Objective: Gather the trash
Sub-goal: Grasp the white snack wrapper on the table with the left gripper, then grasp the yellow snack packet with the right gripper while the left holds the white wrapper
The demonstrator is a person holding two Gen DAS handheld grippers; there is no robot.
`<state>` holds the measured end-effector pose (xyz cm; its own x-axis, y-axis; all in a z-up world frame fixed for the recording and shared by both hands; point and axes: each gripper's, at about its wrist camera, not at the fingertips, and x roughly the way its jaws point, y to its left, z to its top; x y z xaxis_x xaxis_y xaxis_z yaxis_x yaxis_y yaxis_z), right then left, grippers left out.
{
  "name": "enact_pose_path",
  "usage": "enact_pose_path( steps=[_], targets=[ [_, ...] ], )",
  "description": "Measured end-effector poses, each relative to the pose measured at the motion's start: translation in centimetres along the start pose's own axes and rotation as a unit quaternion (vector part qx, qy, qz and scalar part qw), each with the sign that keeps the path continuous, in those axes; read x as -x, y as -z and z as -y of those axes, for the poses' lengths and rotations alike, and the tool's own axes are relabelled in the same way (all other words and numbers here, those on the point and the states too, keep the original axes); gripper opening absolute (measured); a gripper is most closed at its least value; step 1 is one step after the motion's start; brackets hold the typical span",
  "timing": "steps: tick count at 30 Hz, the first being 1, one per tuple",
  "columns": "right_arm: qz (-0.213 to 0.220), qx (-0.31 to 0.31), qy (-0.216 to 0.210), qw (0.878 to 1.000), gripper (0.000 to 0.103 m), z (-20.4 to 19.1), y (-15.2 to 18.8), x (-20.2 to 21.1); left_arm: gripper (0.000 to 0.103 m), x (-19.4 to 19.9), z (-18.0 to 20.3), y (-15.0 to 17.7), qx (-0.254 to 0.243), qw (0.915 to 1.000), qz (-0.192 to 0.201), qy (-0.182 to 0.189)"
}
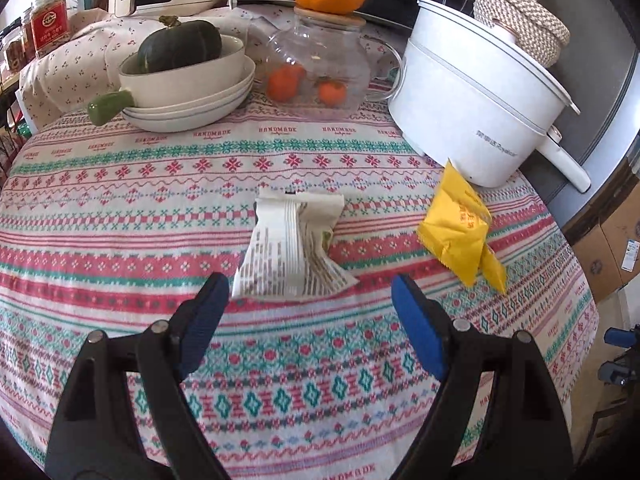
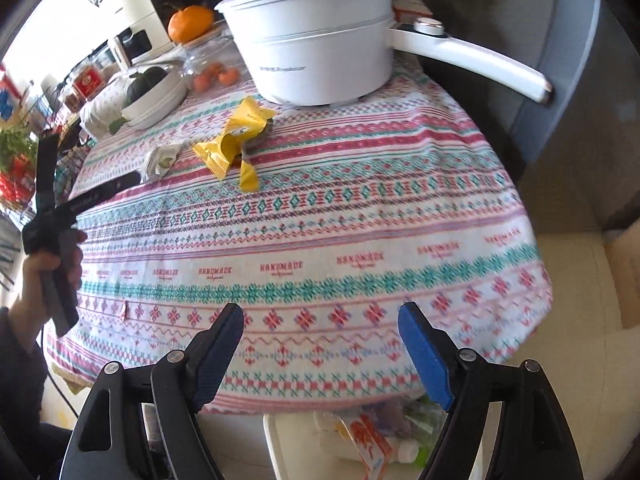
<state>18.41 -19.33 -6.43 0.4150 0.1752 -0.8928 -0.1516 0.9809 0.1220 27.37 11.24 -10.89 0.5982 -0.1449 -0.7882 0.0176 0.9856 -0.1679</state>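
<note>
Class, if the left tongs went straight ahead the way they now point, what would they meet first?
Probably the white wrapper, lying just ahead of the open left tongs; height above the cloth is unclear.

Open patterned tablecloth is left before the crumpled white wrapper; beyond it, passage is blocked by stacked cream bowls, a glass jar and a white electric pot.

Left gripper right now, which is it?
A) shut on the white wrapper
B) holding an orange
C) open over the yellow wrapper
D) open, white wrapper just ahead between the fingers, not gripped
D: the left gripper has its jaws spread wide, with the crumpled white wrapper lying on the tablecloth just beyond the tips; the yellow wrapper sits off to the right.
</note>
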Motion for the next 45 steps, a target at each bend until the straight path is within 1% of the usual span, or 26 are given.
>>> enact_pose_path(
  steps=[2, 4, 6, 9, 10, 11, 13, 15, 18, 20, 24, 25, 26, 27, 28, 30, 33, 35, 36, 38, 39, 40, 41, 43, 44, 45],
  targets=[
    [0.0, 0.007, -0.001, 1.0, 0.081, -0.6, -1.0, -0.9, 0.073, -1.0, -0.2, -0.5, 0.004, 1.0, -0.003, -0.005],
    [0.004, 0.013, -0.003, 1.0, 0.081, -1.2, -2.1, -1.9, 0.053, -1.9, -0.5, -0.6, 0.009, 0.9998, -0.009, -0.012],
    [0.005, 0.017, -0.011, 1.0, 0.081, -1.8, -3.2, -2.8, 0.042, -2.6, -0.8, -0.6, 0.009, 0.9998, -0.013, -0.011],
    [0.009, 0.021, -0.021, 1.0, 0.081, -2.7, -4.8, -4.2, 0.037, -2.9, -1.3, -0.5, 0.011, 0.9999, -0.009, -0.002],
    [0.011, 0.022, -0.023, 0.999, 0.081, -3.1, -5.2, -4.6, 0.027, -2.9, -1.4, -0.4, 0.011, 0.9999, -0.009, 0.003],
    [0.013, 0.023, -0.025, 0.999, 0.081, -3.4, -5.7, -5.0, 0.024, -2.9, -1.4, -0.4, 0.009, 0.9999, -0.008, 0.01],
    [0.02, 0.023, -0.031, 0.999, 0.081, -4.2, -6.5, -5.7, 0.018, -2.8, -1.1, -0.3, -0.007, 0.9999, -0.008, 0.01],
    [0.025, 0.02, -0.037, 0.999, 0.081, -4.8, -7.4, -6.5, 0.016, -2.7, -0.6, -0.4, -0.026, 0.9996, -0.007, 0.006],
    [0.034, 0.009, -0.046, 0.998, 0.081, -5.6, -8.7, -7.9, 0.013, -2.4, -0.4, -0.4, -0.031, 0.9994, -0.011, 0.009],
    [0.039, 0.001, -0.049, 0.998, 0.081, -6.1, -9.6, -8.8, 0.012, -1.9, -0.8, -0.5, -0.024, 0.9994, -0.017, 0.018],
    [0.046, -0.023, -0.06, 0.997, 0.081, -6.7, -11.1, -10.4, 0.015, -0.7, -1.6, -0.6, -0.018, 0.9994, -0.007, 0.029],
    [0.045, -0.033, -0.067, 0.996, 0.081, -6.7, -11.6, -10.8, 0.027, -0.6, -1.8, -0.6, -0.016, 0.9995, -0.004, 0.028],
    [0.045, -0.041, -0.072, 0.996, 0.081, -6.8, -11.9, -11.1, 0.035, -0.5, -1.8, -0.6, -0.017, 0.9994, -0.002, 0.03],
    [0.046, -0.047, -0.075, 0.995, 0.081, -6.9, -12.2, -11.4, 0.053, -0.5, -1.9, -0.7, -0.019, 0.9994, 0.002, 0.028],
    [0.048, -0.055, -0.076, 0.994, 0.081, -6.9, -12.6, -11.8, 0.062, -0.4, -1.9, -0.7, -0.02, 0.9996, 0.007, 0.021],
    [0.054, -0.061, -0.07, 0.994, 0.081, -7.3, -13.0, -12.2, 0.062, -0.8, -1.9, -0.9, -0.025, 0.9996, 0.008, 0.013],
    [0.056, -0.063, -0.06, 0.995, 0.08, -7.8, -13.5, -13.3, 0.062, -2.5, -1.9, -1.2, -0.028, 0.9994, -0.019, 0.008],
    [0.057, -0.063, -0.058, 0.995, 0.077, -7.9, -13.7, -13.8, 0.06, -3.8, -2.0, -1.1, -0.031, 0.9985, -0.044, 0.002],
    [0.058, -0.061, -0.059, 0.995, 0.074, -8.0, -13.7, -14.1, 0.059, -4.1, -2.2, -1.0, -0.029, 0.9984, -0.048, 0.002],
    [0.063, -0.059, -0.065, 0.994, 0.06, -8.2, -13.7, -14.4, 0.053, -4.1, -2.4, -1.1, -0.016, 0.9988, -0.046, 0.006],
    [0.061, -0.055, -0.064, 0.995, 0.041, -8.4, -13.7, -14.7, 0.049, -4.1, -2.4, -1.1, -0.014, 0.9988, -0.047, 0.004],
    [0.053, -0.046, -0.065, 0.995, 0.031, -8.7, -13.5, -15.2, 0.044, -4.0, -2.4, -1.1, -0.012, 0.9987, -0.048, 0.003],
    [0.049, -0.043, -0.067, 0.996, 0.03, -8.9, -13.3, -15.4, 0.04, -3.8, -2.4, -1.1, -0.01, 0.9987, -0.05, 0.001],
    [0.052, -0.035, -0.062, 0.996, 0.025, -9.2, -12.9, -15.2, 0.023, -3.1, -2.4, -1.0, -0.008, 0.9984, -0.055, -0.007],
    [0.049, -0.028, -0.062, 0.997, 0.023, -9.5, -12.7, -15.0, 0.022, -2.6, -2.3, -0.8, -0.006, 0.9984, -0.056, -0.009],
    [0.047, -0.023, -0.06, 0.997, 0.018, -9.6, -12.4, -14.7, 0.02, -2.0, -2.1, -0.6, -0.007, 0.9982, -0.058, -0.012]
  ],
)
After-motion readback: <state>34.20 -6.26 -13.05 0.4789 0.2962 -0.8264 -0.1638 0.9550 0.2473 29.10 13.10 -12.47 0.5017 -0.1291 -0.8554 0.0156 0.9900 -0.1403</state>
